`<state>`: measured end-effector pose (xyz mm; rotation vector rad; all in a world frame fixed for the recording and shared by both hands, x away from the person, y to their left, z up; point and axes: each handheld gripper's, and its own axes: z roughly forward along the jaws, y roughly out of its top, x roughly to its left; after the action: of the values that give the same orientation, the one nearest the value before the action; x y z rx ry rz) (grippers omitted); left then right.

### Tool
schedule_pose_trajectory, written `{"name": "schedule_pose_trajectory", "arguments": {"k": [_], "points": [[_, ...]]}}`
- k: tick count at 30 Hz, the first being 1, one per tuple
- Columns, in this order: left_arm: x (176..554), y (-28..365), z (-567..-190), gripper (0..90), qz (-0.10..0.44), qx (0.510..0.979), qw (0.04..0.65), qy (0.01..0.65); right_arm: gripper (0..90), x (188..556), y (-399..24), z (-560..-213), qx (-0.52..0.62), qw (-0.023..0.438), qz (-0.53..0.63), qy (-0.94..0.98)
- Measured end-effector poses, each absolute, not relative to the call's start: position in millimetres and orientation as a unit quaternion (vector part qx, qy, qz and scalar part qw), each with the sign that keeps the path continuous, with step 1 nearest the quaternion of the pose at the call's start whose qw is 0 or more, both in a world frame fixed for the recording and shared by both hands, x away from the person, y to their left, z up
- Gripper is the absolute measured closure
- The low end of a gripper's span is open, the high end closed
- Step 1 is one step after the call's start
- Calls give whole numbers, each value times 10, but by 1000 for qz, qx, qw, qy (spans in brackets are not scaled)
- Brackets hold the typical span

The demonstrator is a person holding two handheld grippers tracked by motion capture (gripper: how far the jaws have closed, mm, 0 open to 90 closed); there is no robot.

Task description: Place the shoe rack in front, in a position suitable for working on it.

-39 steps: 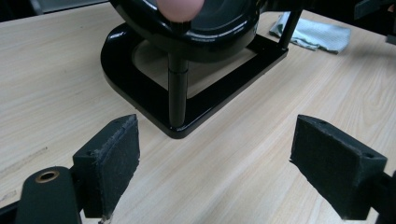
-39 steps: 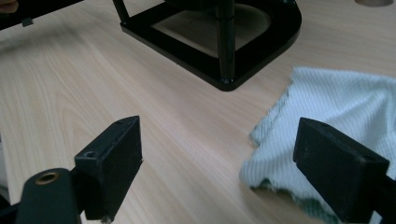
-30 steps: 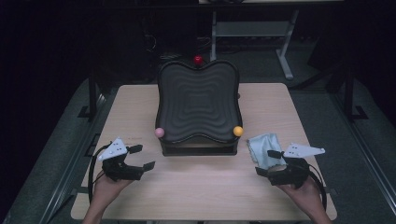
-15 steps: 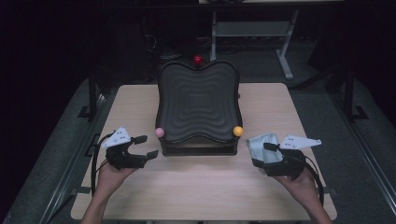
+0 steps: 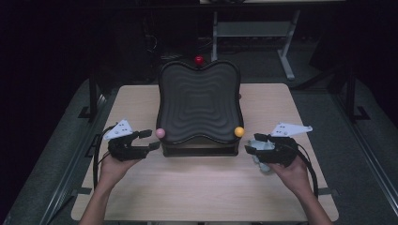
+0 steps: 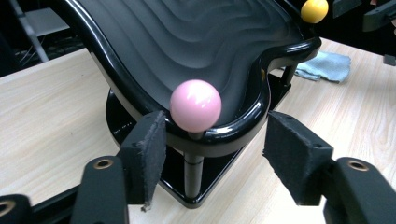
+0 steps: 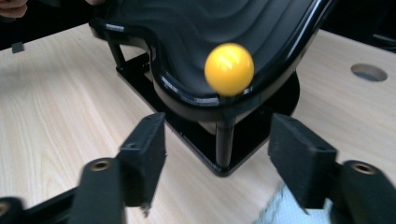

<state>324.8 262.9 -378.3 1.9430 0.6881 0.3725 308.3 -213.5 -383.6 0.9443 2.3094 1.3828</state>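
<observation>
**Two knobs, two chances to miss**

On the counter (image 5: 197, 187) stands a black wavy tray (image 5: 199, 105) on a low stand, tilted up at the far end. Its near corners carry a pink ball knob (image 6: 195, 105) and a yellow ball knob (image 7: 229, 62). The left hand-held gripper (image 6: 212, 156) has just been narrowing, yet stays released around the pink knob's post. The right hand-held gripper (image 7: 217, 158), also released, faces the yellow one. Pads closing low on a post, or uneven pulls, could likely tip the tray; the blue cloth (image 6: 324, 66) might snag.

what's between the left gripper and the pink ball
Nothing. In the left gripper view the open left gripper faces the pink ball across a bare gap; the high view shows bare wooden table beneath it.
</observation>
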Motion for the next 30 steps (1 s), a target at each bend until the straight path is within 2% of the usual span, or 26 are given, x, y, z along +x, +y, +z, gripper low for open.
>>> {"name": "schedule_pose_trajectory", "arguments": {"k": [1,4,5,13,21,30], "points": [[3261,2629,-3779,414,154,802,503,284,442,3112,-2104,-3809,328,147,479,801],[3287,2629,-3778,428,152,800,507,283,486,3137,-2078,-3793,328,149,479,800],[3303,2621,-3775,447,150,801,507,281,532,3163,-2051,-3774,330,151,479,800],[3401,2564,-3755,514,148,810,500,268,641,3214,-1969,-3765,336,160,477,796],[3476,2531,-3764,594,152,817,491,262,728,3248,-1944,-3766,337,165,472,798],[3472,2515,-3757,600,140,823,488,255,762,3299,-1976,-3765,344,162,474,795]]}}
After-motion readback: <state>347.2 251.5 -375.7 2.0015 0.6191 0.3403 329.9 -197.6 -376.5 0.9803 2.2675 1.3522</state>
